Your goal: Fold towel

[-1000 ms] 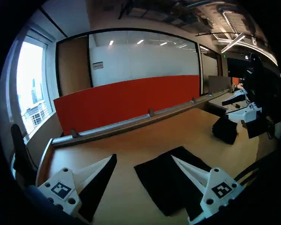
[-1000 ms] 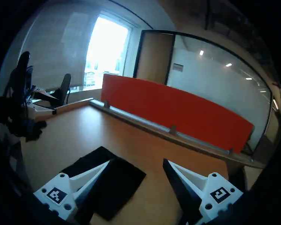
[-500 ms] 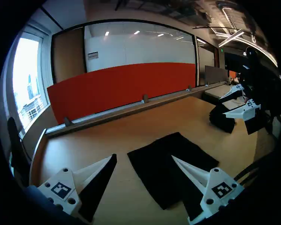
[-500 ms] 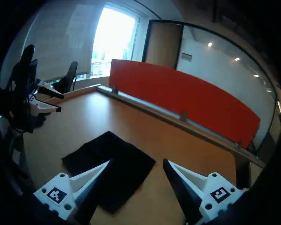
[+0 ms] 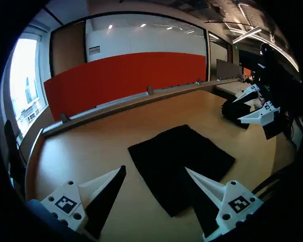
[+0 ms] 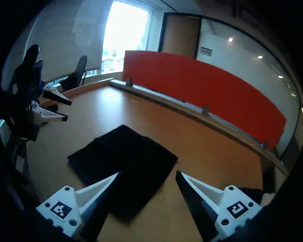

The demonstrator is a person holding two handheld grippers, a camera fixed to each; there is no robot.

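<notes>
A black towel [image 5: 179,159] lies flat on the wooden desk [image 5: 87,141], folded with one layer over another. In the left gripper view my left gripper [image 5: 154,168] hovers open over the towel's near edge, holding nothing. Farther right in that view my right gripper [image 5: 237,109] is held over the desk, its white fingers apart. The right gripper view shows the same towel [image 6: 127,155] just beyond my open right gripper [image 6: 147,173]. At the left of that view the left gripper [image 6: 68,111] stands open in a person's hand.
A red divider panel [image 5: 123,78] on a rail runs along the desk's far edge [image 6: 208,92]. A dark pile of cloth [image 5: 232,113] sits on the desk below the right gripper. An office chair [image 6: 76,74] stands by the window.
Both views have tipped downward, so the towel sits higher and fuller in each. Both grippers stay open; the towel has not moved.
</notes>
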